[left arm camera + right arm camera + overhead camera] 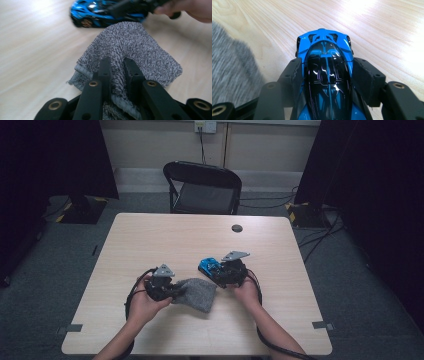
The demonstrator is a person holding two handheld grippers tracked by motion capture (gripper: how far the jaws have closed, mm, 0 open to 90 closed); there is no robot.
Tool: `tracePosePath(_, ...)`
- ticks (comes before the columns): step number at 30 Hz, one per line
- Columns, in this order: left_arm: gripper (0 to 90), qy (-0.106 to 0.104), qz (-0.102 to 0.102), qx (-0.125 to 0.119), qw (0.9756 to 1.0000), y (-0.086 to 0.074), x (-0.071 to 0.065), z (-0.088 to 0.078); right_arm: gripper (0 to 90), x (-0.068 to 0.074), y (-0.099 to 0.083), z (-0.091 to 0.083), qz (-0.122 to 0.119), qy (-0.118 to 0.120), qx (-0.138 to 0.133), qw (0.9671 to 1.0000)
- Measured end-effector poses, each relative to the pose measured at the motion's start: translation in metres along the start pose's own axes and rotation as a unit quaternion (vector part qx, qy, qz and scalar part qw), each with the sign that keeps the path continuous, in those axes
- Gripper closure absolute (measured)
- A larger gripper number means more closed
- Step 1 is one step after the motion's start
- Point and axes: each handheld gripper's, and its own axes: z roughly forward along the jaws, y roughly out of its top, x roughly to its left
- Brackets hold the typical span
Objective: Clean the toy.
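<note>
We see a pale wooden worktop (150,240) with two hand-held grippers working near its middle. Our left gripper (172,292) has its jaws pressed together on a fold of the grey cloth (199,293), and in the left gripper view the cloth (130,47) bulges out between and around the two black jaws while its free part spreads flat on the wood beyond them. The cloth lies on the near half of the worktop, a little to the left of the centre. Our right gripper (220,271) holds the blue toy car (209,267) by its two sides, with the jaws at a middle width. In the right gripper view the car (327,65) points away from the camera, its glossy black roof sits between the jaws and its blue end sticks out past them. We cannot tell whether its wheels touch the wood. The car is just beyond the far right edge of the cloth, and in the left gripper view the car (95,15) appears close behind the cloth. A dark round cap (237,228) sits in the worktop near its far edge, and a black folding chair (202,187) stands behind the worktop.
</note>
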Motion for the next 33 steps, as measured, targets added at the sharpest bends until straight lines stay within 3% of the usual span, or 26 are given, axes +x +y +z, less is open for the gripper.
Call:
tracePosePath(8, 77.7, -0.043, 0.018, 0.018, 0.9988, 0.0, -0.021, 0.017, 42.1, 0.0, 0.0, 0.0, 0.0, -0.001, 0.001, 1.0)
tracePosePath(16, 77.8, -0.058, 0.031, 0.025, 0.9975, 0.007, -0.032, 0.037, 42.1, 0.0, 0.0, 0.0, 0.0, 0.0, 0.001, 1.0)
tracePosePath(26, 77.7, -0.027, 0.038, 0.028, 0.9985, 0.018, -0.025, 0.061, 42.1, 0.0, 0.0, 0.0, -0.001, 0.0, 0.001, 1.0)
tracePosePath(33, 77.6, -0.004, 0.041, 0.032, 0.9986, 0.023, -0.014, 0.069, 42.1, 0.0, 0.0, 0.0, -0.002, -0.001, -0.001, 1.0)
